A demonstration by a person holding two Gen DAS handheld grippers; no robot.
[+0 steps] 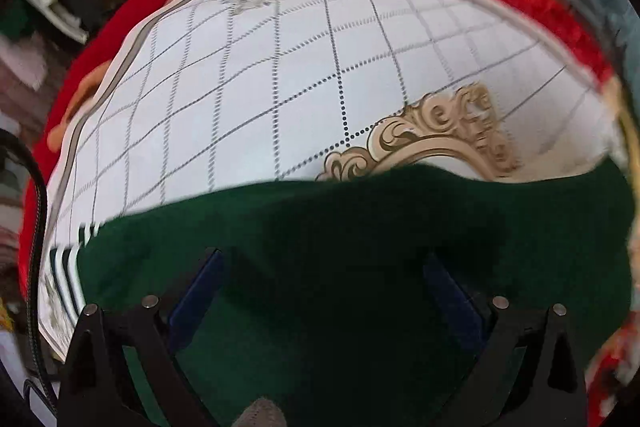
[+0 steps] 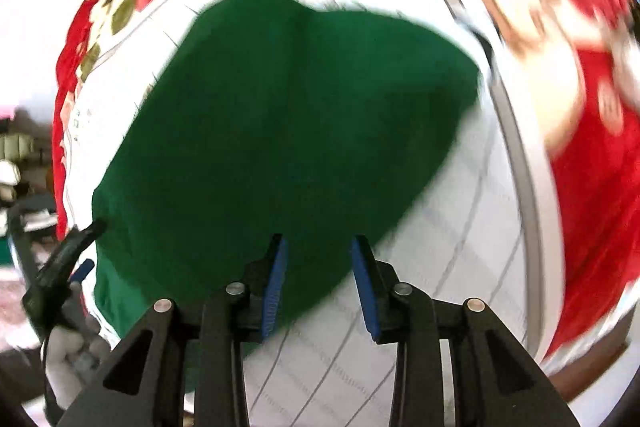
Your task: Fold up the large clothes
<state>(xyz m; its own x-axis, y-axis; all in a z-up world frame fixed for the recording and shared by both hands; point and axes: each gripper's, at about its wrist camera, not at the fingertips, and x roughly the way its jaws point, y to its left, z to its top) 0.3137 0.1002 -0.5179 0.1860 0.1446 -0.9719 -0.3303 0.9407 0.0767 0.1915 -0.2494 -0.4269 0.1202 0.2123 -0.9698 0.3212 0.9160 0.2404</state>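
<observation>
- The dark green fabric garment (image 2: 280, 131) lies spread on the white checked cloth (image 1: 280, 75) over a red floral blanket (image 2: 600, 187).
- The left tongs (image 1: 320, 263) are spread wide over the green fabric, gripping nothing.
- The right tongs (image 2: 318, 247) hang parted above the garment's near edge.
- Judged step: between folds; next, pinch an edge with each and carry it across.

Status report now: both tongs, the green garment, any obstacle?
Left tongs open above green garment. Right tongs open, nothing held. Garment on white checked cloth. No obstacle seen.
</observation>
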